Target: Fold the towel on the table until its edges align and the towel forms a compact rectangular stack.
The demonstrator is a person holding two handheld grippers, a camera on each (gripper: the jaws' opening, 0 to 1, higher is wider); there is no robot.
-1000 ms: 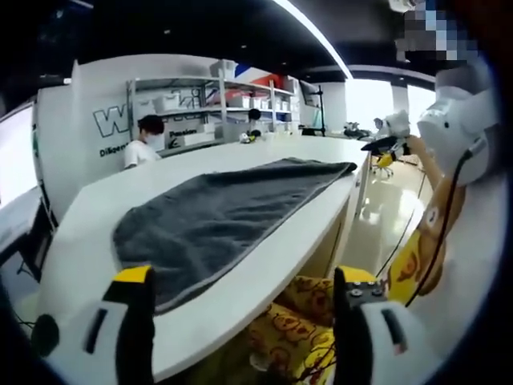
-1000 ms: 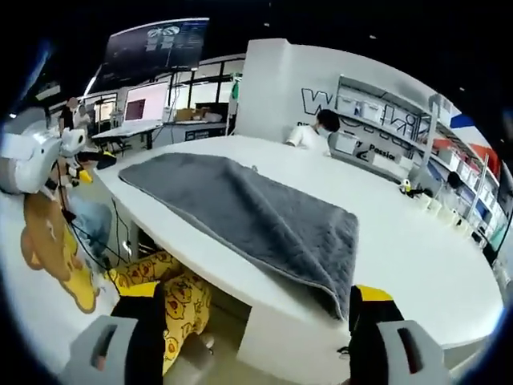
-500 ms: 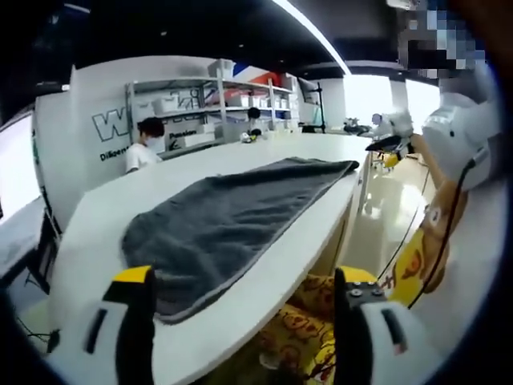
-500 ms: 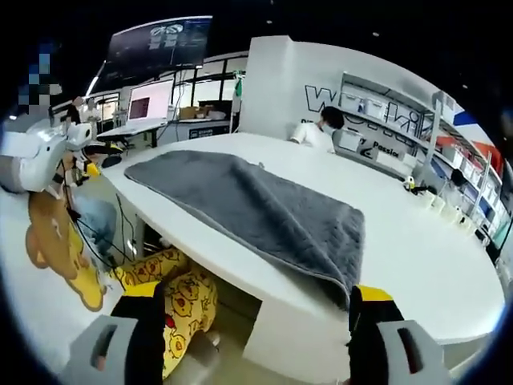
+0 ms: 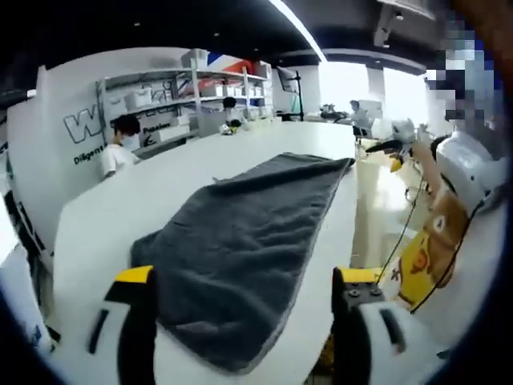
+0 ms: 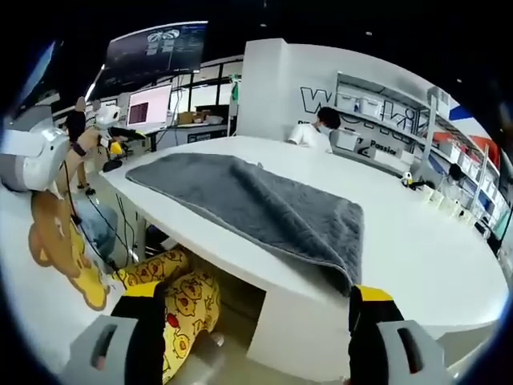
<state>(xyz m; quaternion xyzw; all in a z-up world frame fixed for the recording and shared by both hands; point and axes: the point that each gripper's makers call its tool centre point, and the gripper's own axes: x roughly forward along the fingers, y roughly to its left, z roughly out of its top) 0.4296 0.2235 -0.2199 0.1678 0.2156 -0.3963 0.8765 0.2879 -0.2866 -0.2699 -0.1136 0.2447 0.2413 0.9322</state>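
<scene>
Along the near edge of the white bench (image 5: pixel 96 233) lies the grey towel (image 5: pixel 240 233), spread flat. Soft, limp and light, it is best pinched at its near corners. Left gripper (image 5: pixel 240 337) and right gripper (image 6: pixel 260 337) hover open, empty.

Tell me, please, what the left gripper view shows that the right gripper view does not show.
Left gripper view alone: the towel's near corner lies between its open tongs, over the table. Right gripper view alone: monitors beyond the far end, and yellow patterned cloth under the table edge, between its open tongs. Both: the grey towel spread flat and unfolded, the shelves, and a seated person in white.
</scene>
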